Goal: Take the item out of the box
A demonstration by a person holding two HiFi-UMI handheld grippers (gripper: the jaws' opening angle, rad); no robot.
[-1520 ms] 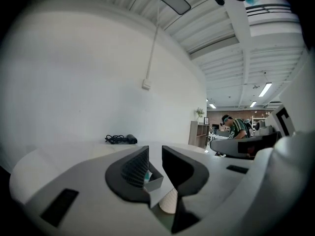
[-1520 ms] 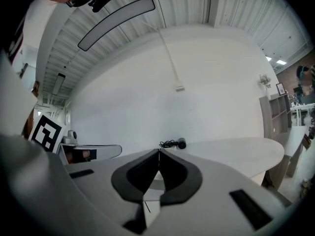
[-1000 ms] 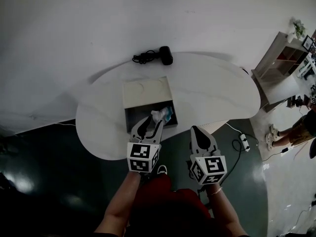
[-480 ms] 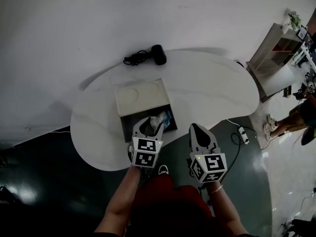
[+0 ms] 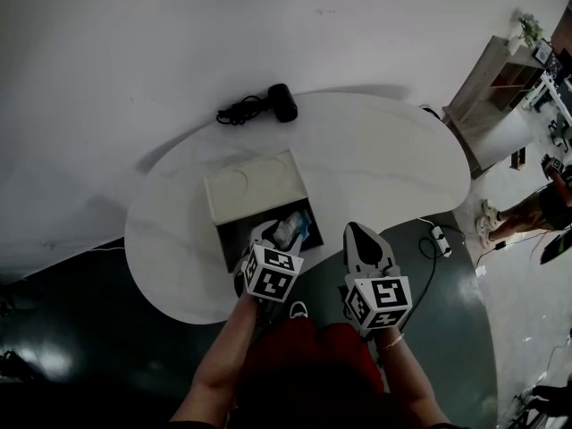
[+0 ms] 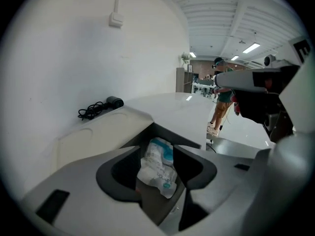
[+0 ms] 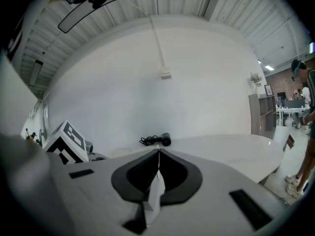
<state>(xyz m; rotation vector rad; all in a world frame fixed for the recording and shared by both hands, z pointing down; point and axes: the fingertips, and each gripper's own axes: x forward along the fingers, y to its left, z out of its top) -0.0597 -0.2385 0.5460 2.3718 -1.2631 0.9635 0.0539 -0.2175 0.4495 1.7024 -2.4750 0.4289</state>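
The left gripper [image 5: 281,231] reaches forward and tilts downward, its marker cube [image 5: 273,273] turned up toward the head; its jaws are opening, with a crumpled white-and-blue packet [image 6: 158,168] lying between them, unclamped; the right gripper [image 5: 356,231] is held beside it, level and pointing forward, jaws pressed together on nothing; the bare left forearm [image 5: 223,365] and right forearm [image 5: 409,378] extend from the body below.

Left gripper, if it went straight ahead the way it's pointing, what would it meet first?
Probably the white-and-blue packet in the open box. It sits between the left gripper's opening jaws, though depth is unclear.
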